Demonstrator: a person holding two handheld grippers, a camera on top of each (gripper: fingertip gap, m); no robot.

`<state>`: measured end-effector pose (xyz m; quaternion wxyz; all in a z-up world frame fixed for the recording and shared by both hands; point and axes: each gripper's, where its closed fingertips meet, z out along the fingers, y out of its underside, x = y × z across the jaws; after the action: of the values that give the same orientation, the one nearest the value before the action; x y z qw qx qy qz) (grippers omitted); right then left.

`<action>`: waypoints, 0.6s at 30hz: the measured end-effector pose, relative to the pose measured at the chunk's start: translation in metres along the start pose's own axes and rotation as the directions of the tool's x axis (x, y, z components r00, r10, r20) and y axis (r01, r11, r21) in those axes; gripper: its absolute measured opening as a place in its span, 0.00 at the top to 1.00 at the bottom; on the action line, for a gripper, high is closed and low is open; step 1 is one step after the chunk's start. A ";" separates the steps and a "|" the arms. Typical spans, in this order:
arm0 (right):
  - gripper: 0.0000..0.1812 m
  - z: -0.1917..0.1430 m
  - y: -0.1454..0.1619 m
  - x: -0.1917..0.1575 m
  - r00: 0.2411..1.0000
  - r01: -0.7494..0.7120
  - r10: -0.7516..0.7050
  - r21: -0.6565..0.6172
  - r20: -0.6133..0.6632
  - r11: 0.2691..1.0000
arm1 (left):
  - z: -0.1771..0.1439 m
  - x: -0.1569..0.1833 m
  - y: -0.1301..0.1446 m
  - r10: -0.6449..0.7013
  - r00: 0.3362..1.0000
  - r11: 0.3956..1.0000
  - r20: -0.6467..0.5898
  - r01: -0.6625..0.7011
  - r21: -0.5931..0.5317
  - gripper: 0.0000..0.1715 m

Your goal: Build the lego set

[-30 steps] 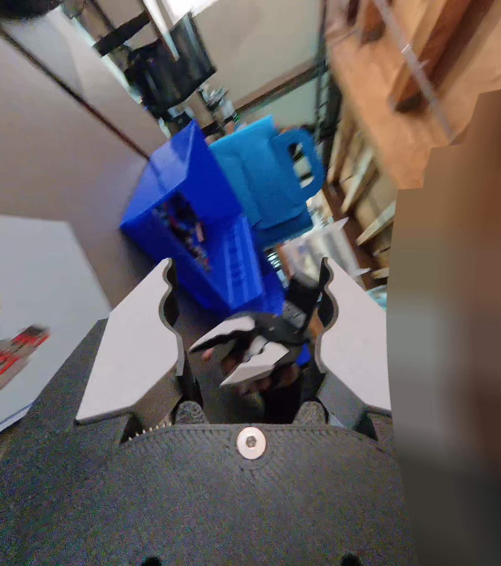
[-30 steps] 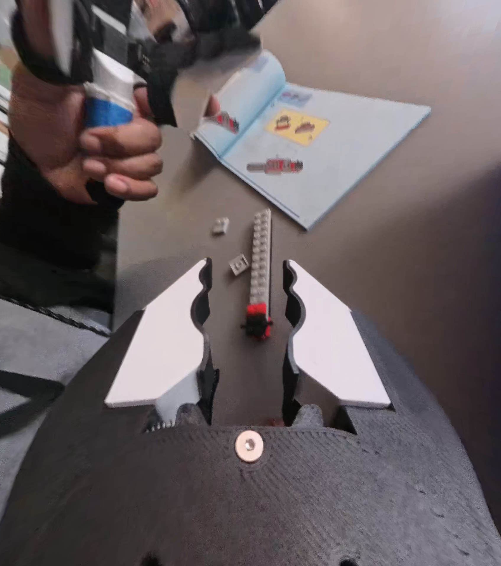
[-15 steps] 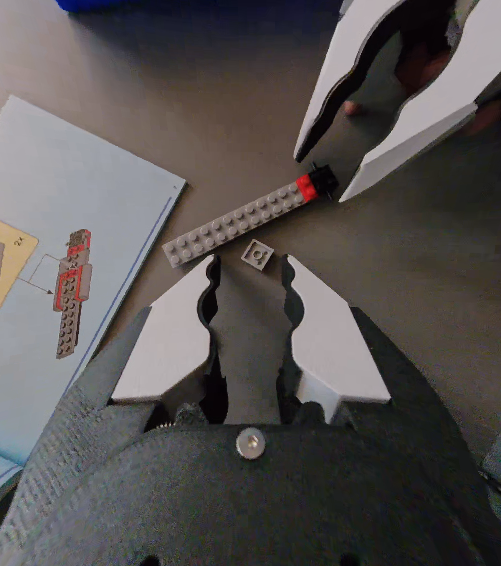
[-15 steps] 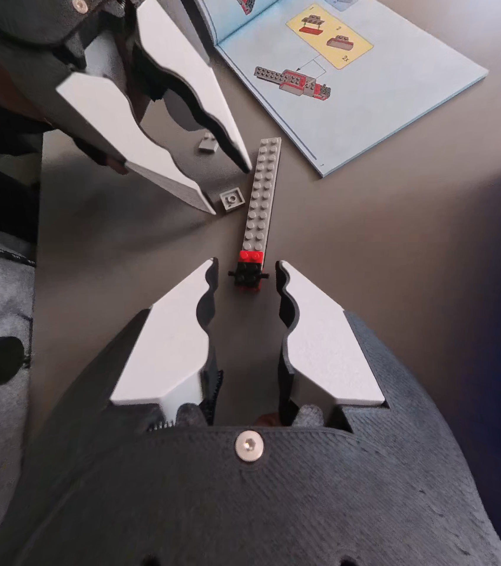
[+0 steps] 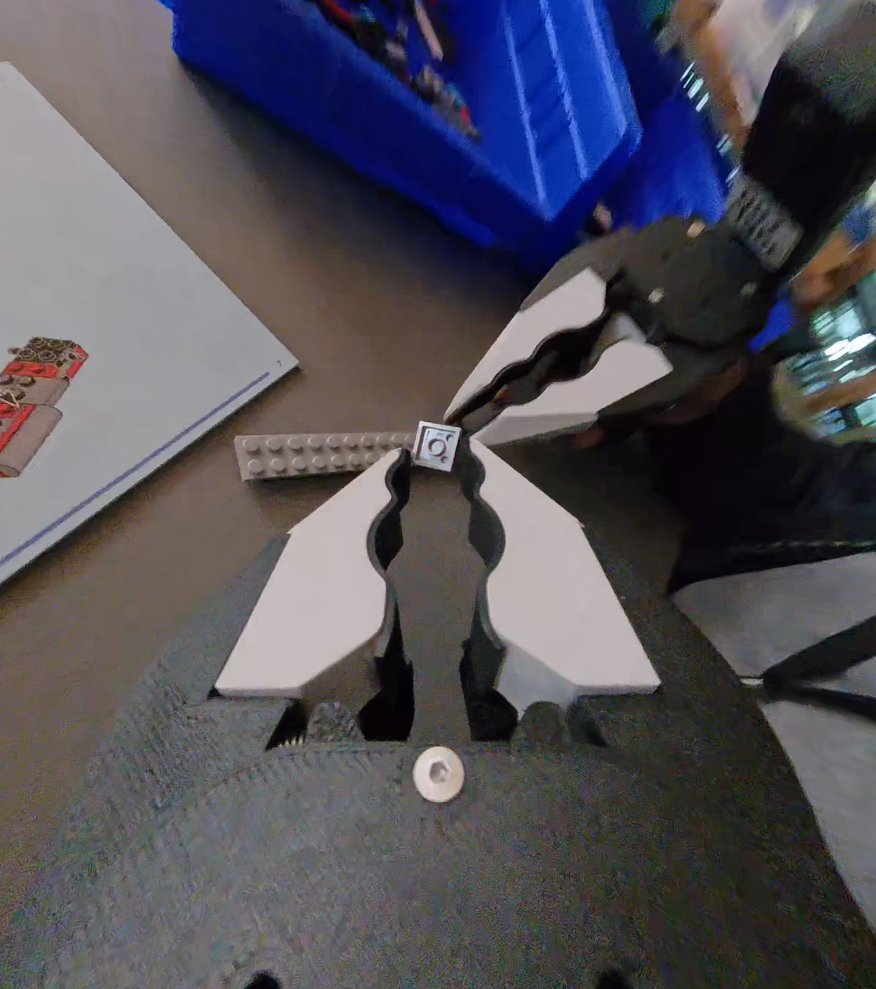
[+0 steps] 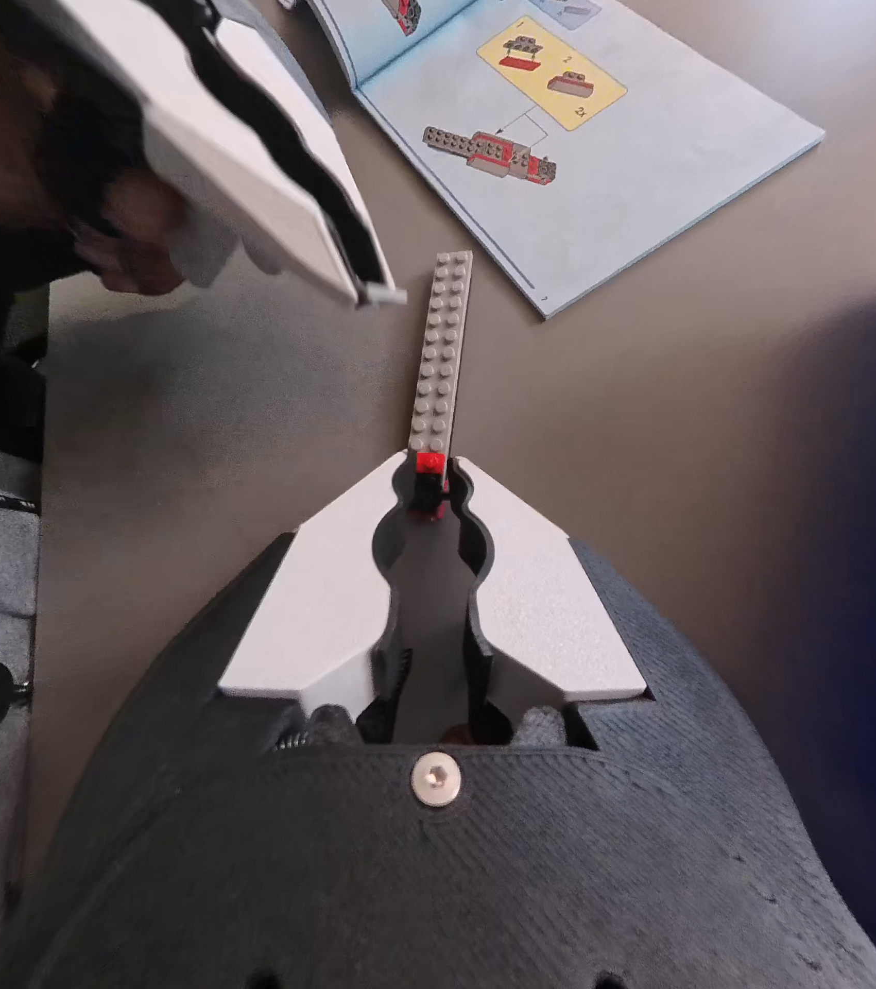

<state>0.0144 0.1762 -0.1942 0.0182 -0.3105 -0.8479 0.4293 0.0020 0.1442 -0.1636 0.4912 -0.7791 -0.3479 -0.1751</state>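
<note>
1. The left gripper (image 5: 435, 454) pinches a small grey square lego plate (image 5: 436, 446) by its edges, above the long grey studded plastic plate (image 5: 318, 455) on the tabletop (image 5: 371, 267).
2. The right gripper (image 6: 427, 463) clamps that long plate's red-and-black end (image 6: 429, 471).
3. Both pieces look light, stiff and slippery; edge holds suit them.

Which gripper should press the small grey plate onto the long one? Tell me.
Left. The left gripper already pinches the small grey plate above the long grey plate; the right gripper clamps its red end.

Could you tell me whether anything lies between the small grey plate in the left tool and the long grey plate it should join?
Nothing visible does. The left tool holds the small plate just above the long plate, whose studs lie bare. The right tool grips only its red and black end.
</note>
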 end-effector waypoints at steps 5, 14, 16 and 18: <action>0.86 -0.004 -0.013 0.004 1.000 -0.001 0.002 0.081 -0.011 0.997 | -0.023 0.014 -0.039 -0.311 0.864 0.894 -0.396 0.407 0.188 0.89; 0.75 -0.034 -0.070 -0.012 0.973 0.219 -0.225 0.482 -0.045 0.848 | -0.018 0.039 -0.049 -0.443 0.517 0.671 -0.732 0.733 0.112 0.89; 0.74 -0.036 -0.073 -0.015 0.954 0.288 -0.290 0.504 -0.078 0.814 | -0.013 0.044 -0.047 -0.455 0.483 0.652 -0.748 0.753 0.089 0.89; 0.74 -0.037 -0.074 -0.017 0.933 0.347 -0.342 0.511 -0.109 0.786 | -0.009 0.049 -0.045 -0.468 0.465 0.645 -0.752 0.761 0.069 0.89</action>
<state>0.0014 0.1617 -0.1123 0.1841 -0.1359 -0.7413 0.6310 0.0047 0.1664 -0.1009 0.6275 -0.3565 -0.4346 -0.5387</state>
